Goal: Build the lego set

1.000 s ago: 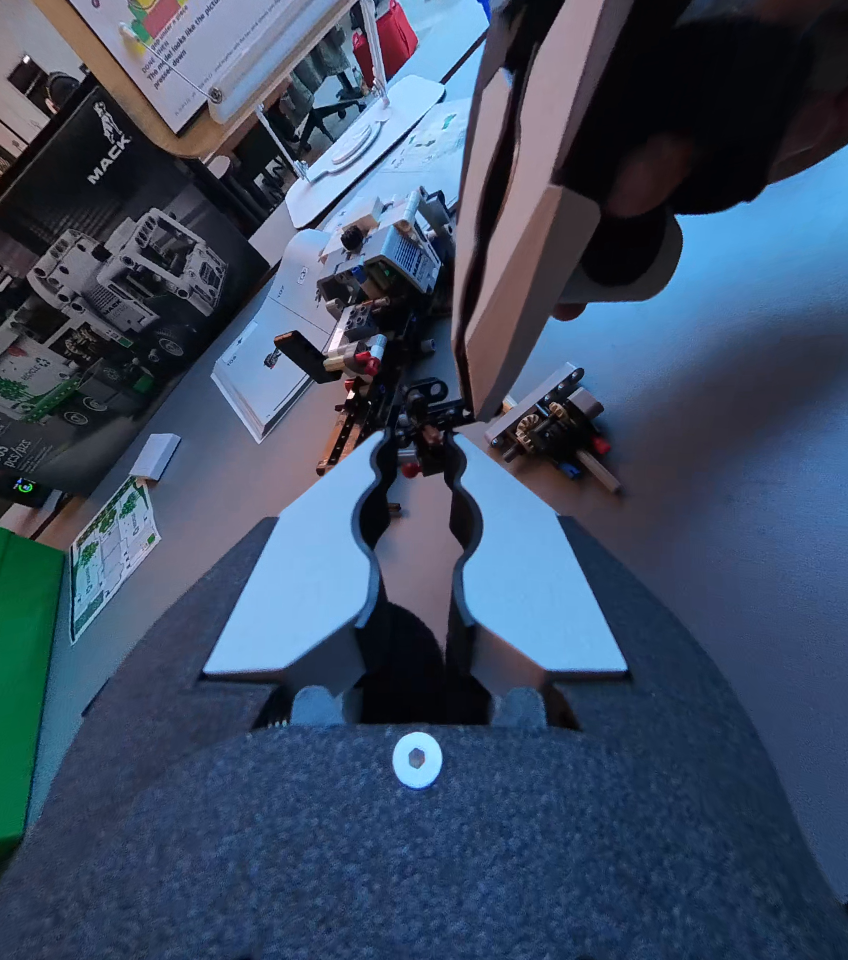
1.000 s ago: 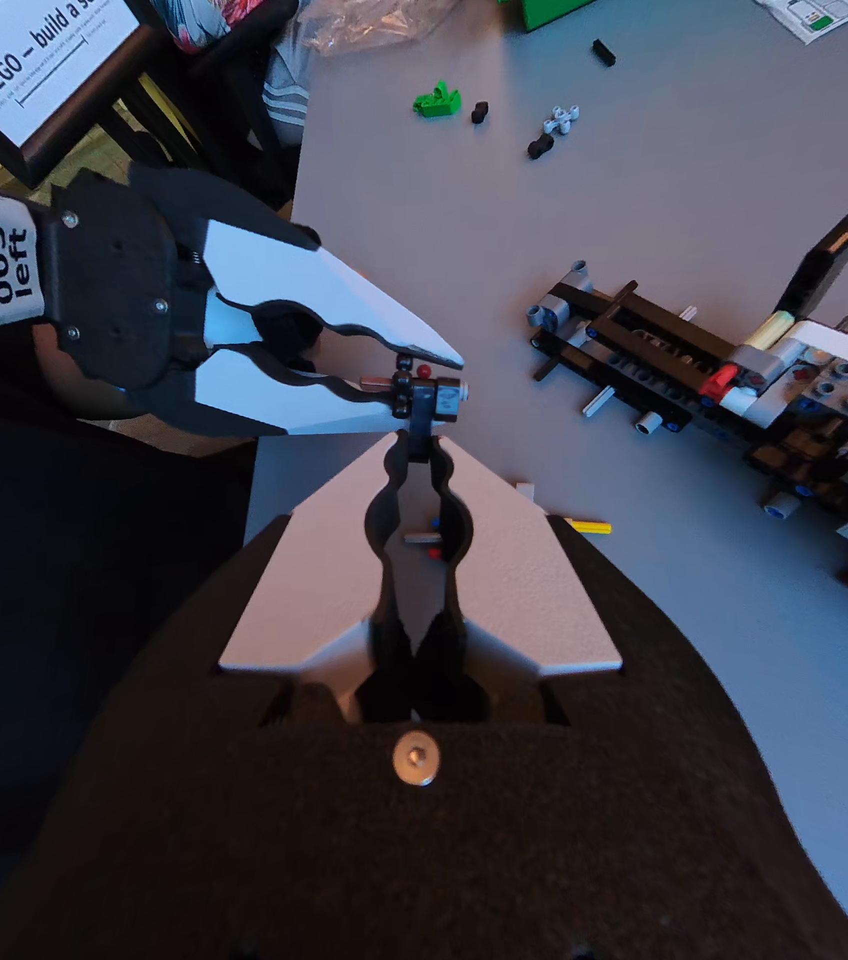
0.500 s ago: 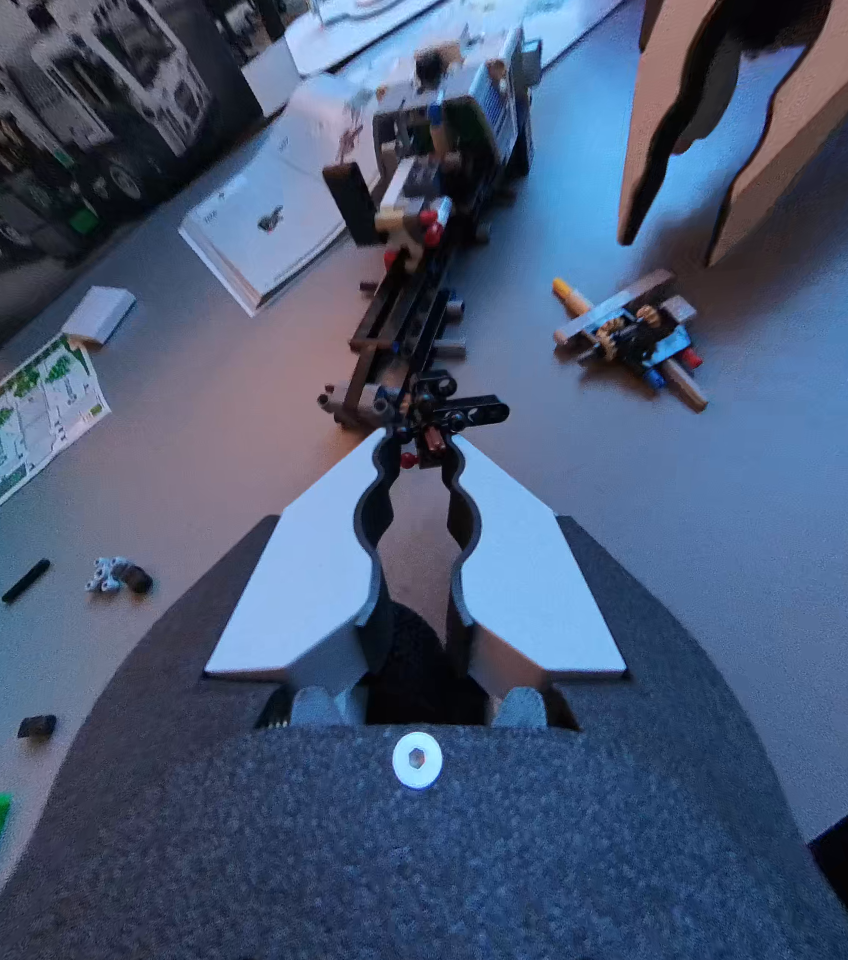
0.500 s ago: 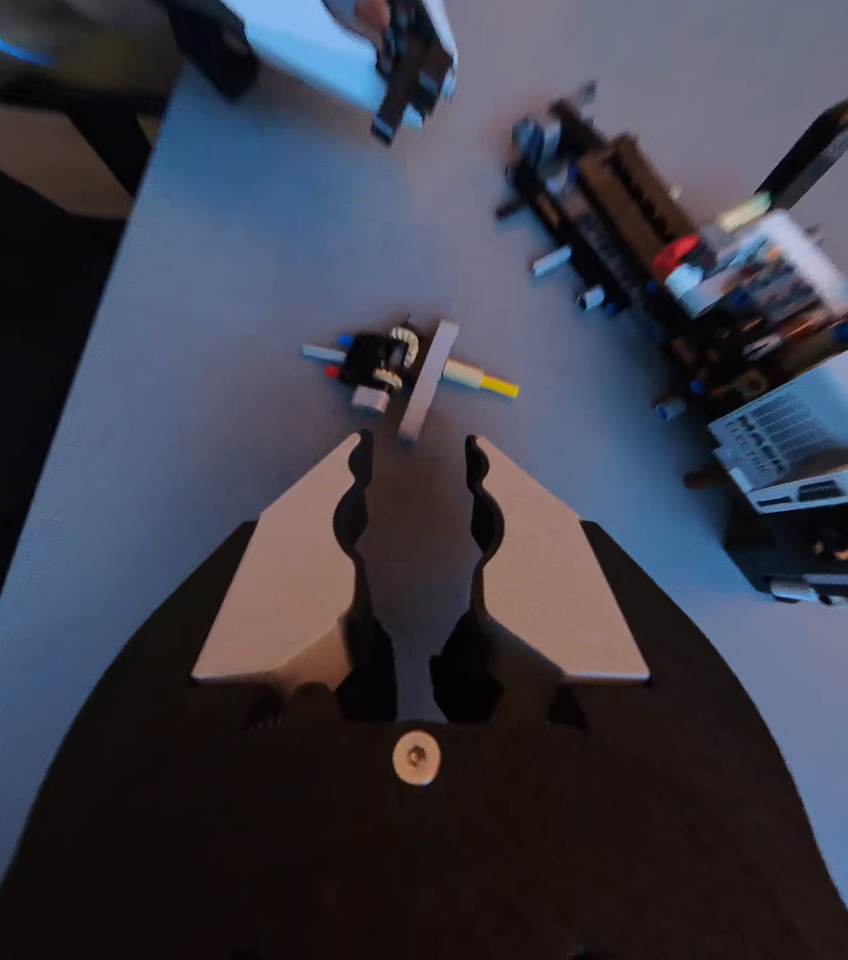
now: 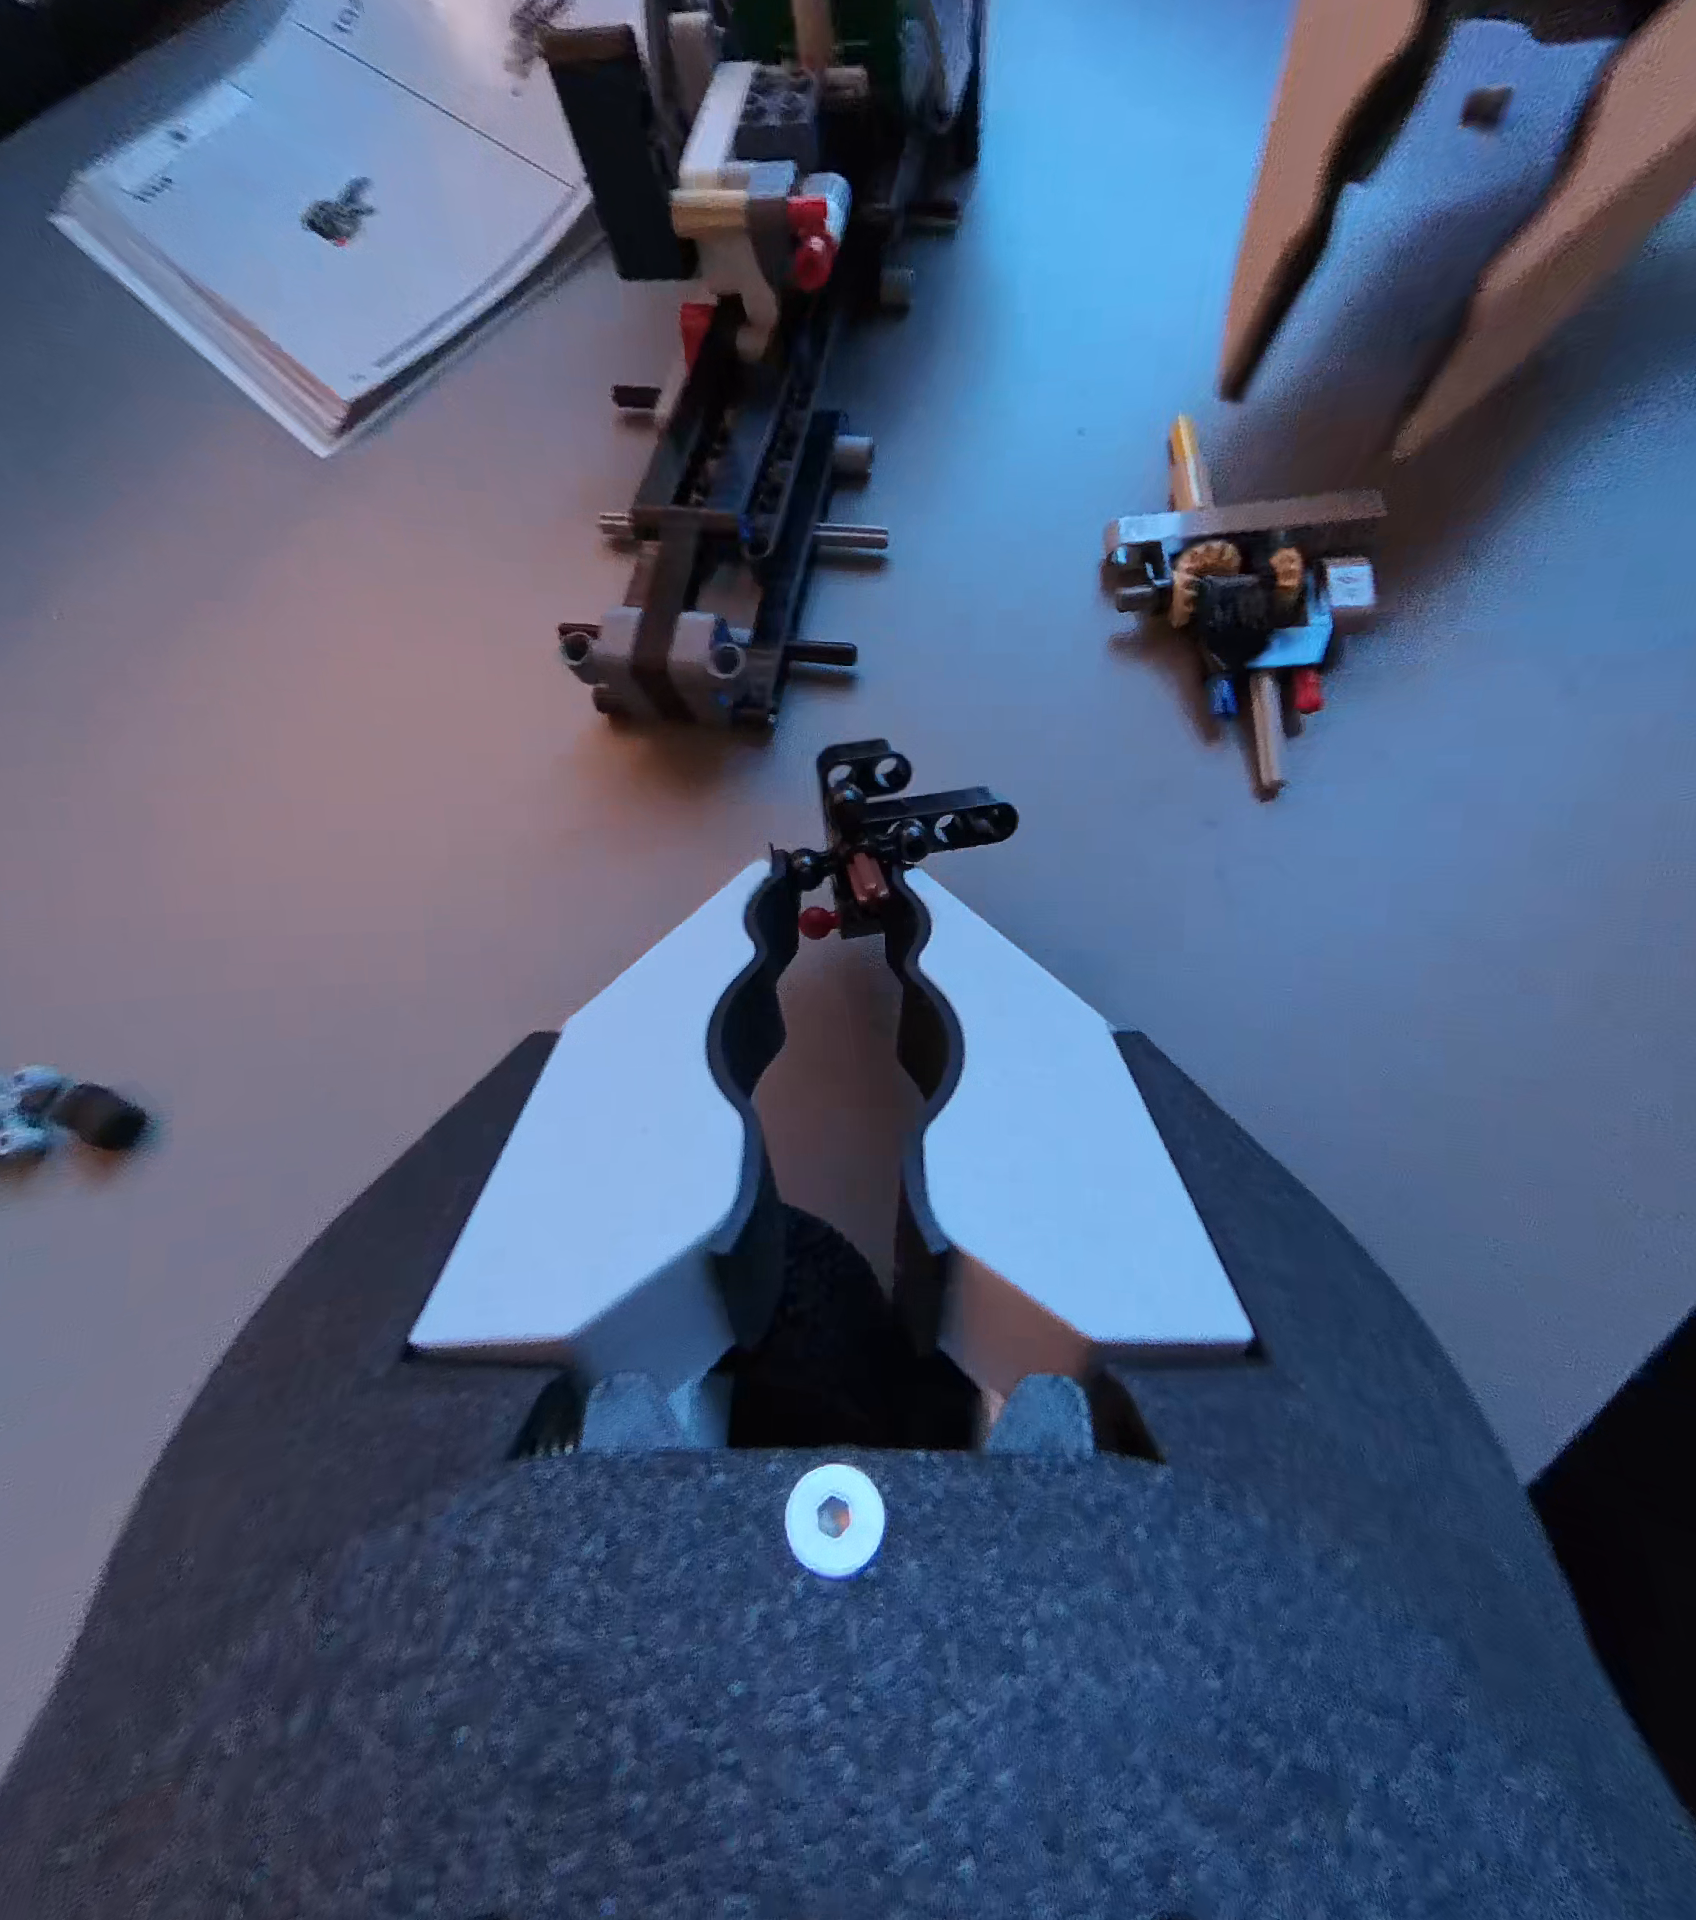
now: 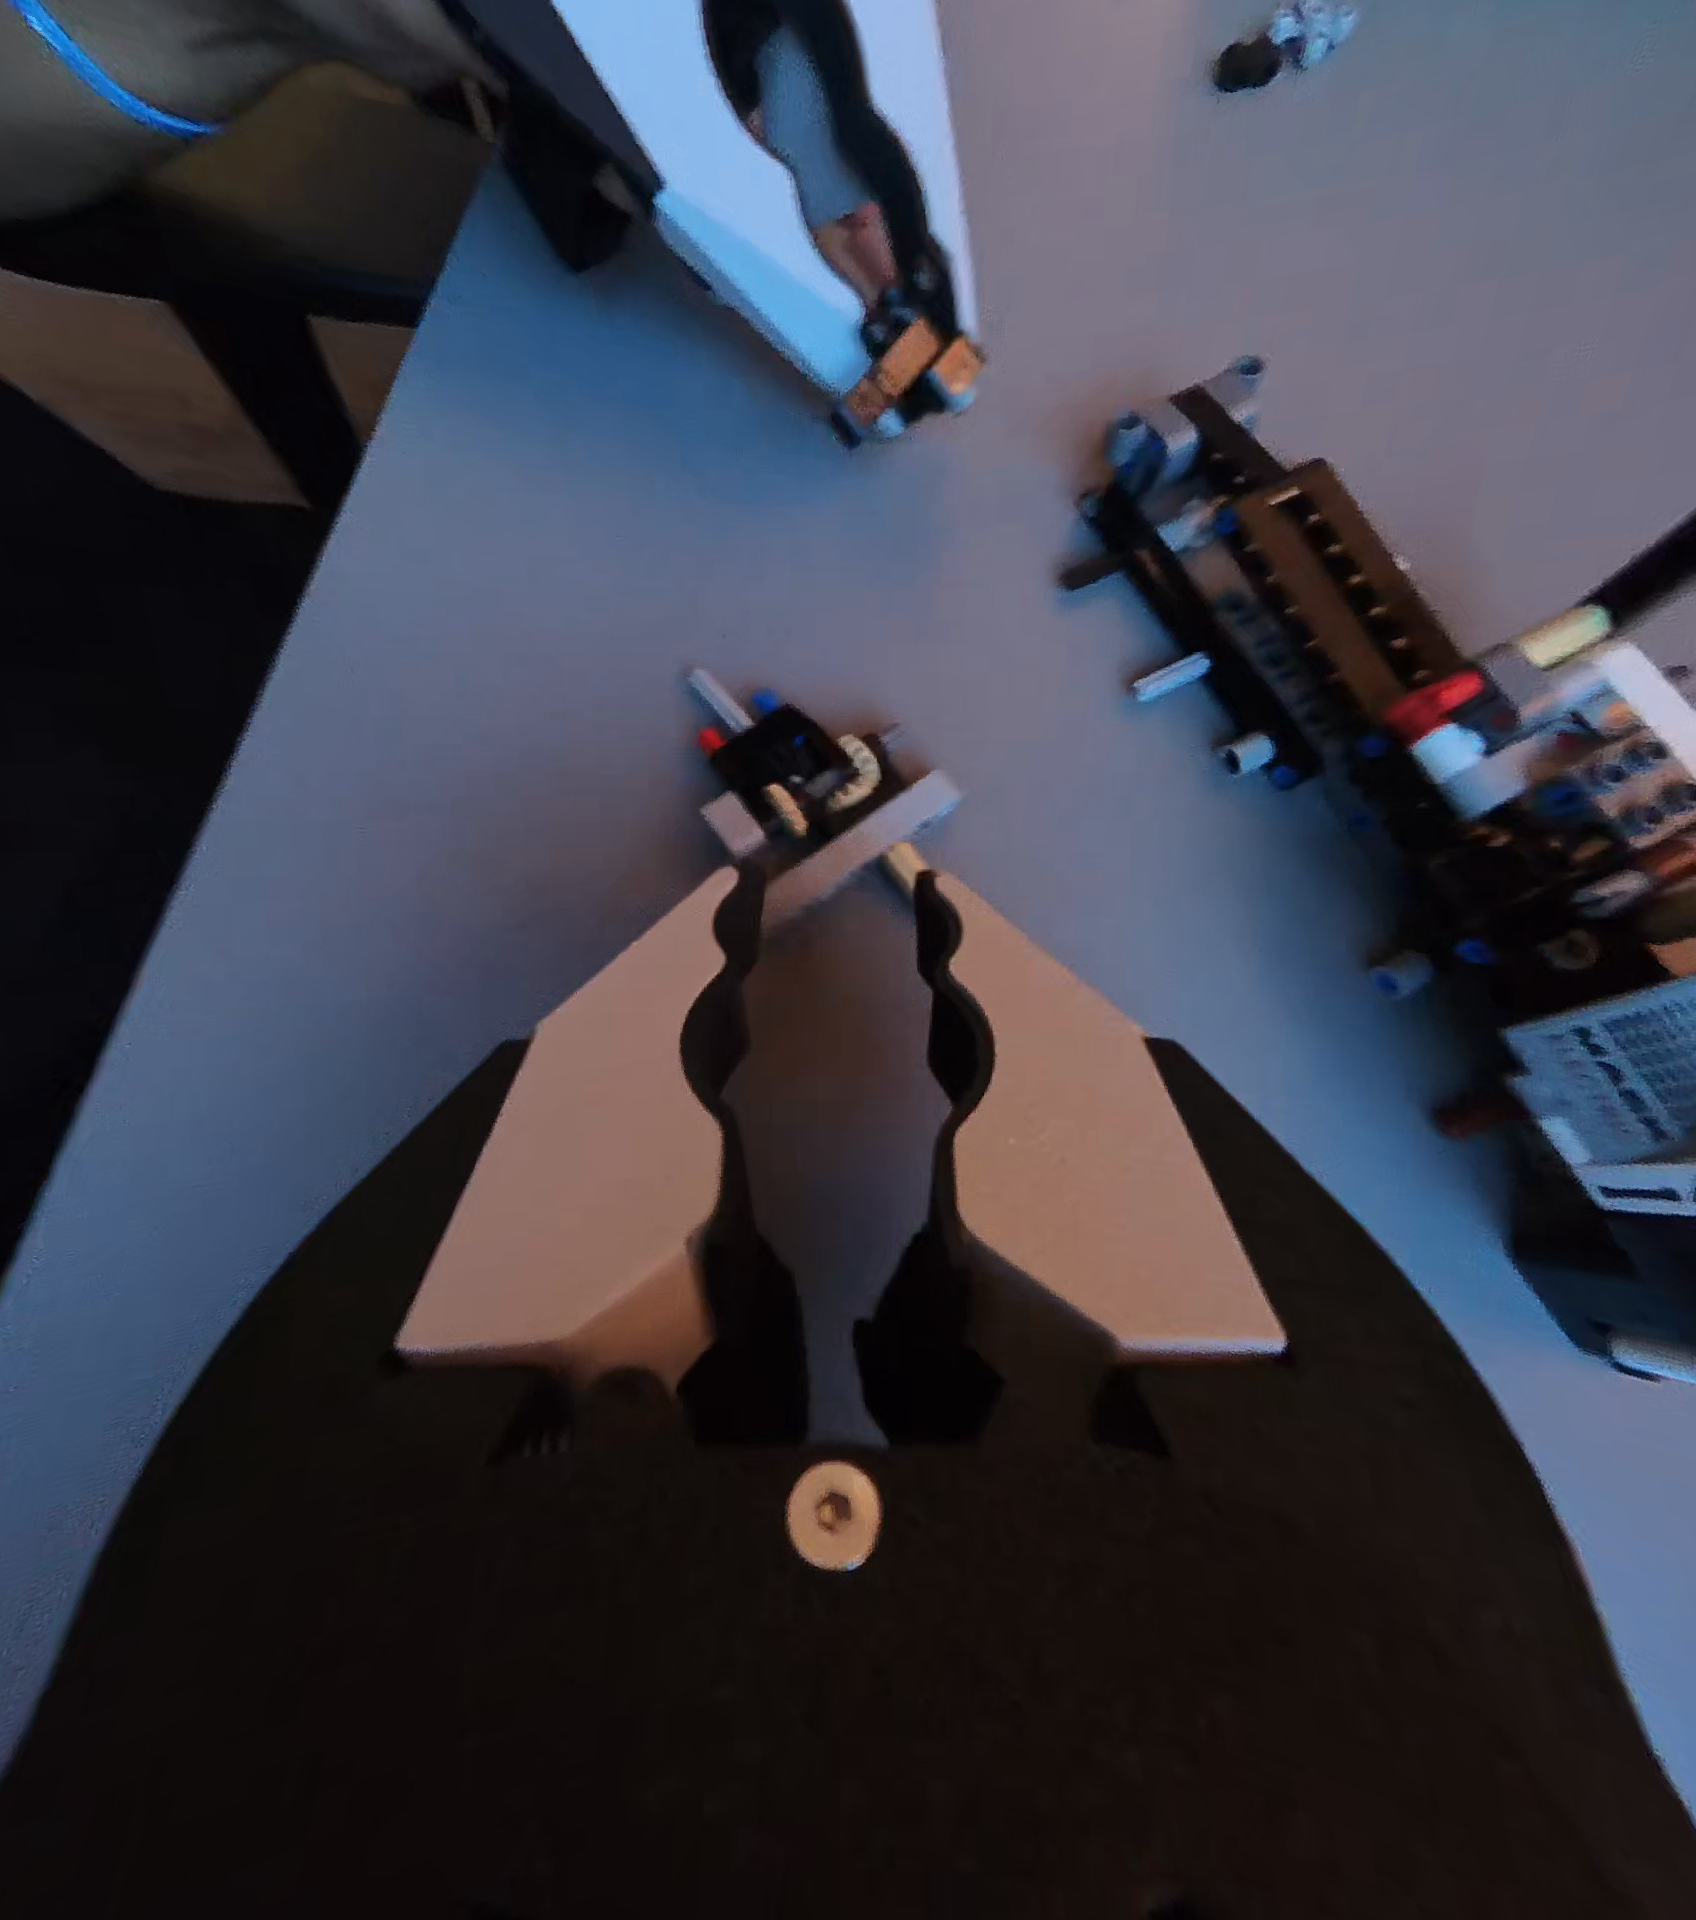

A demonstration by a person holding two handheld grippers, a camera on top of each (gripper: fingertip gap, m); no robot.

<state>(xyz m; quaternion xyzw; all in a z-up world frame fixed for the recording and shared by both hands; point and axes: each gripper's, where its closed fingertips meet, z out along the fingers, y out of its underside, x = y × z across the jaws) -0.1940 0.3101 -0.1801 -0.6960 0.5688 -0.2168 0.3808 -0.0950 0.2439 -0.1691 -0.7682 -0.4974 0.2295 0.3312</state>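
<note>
Lego parts lie spread over a grey table (image 5: 200,779). In the left wrist view the left gripper (image 5: 839,883) has its jaws drawn close on a small black sub-assembly (image 5: 885,831), a short beam with holes, a red pin and a brown pin, pinched at the fingertips above the tabletop. At 12 o'clock from it the long truck chassis (image 5: 740,520) stretches away, with an open instruction booklet (image 5: 324,208) at 10 o'clock and a small grey-and-black loose piece (image 5: 33,1117) at 8 o'clock. At 1 o'clock sits a gear sub-assembly (image 5: 1239,603) with tan gears, a grey beam and an axle, flat on the table; the right gripper (image 5: 1322,416) hangs over it at 2 o'clock. In the right wrist view the right gripper (image 6: 833,883) is spread wide with nothing held, its tips just at the near edge of the gear sub-assembly (image 6: 802,779), whose grey beam runs between them. The chassis (image 6: 1343,675) lies at 2 o'clock, and the left gripper (image 6: 911,369) with its held piece shows at 12 o'clock.
</note>
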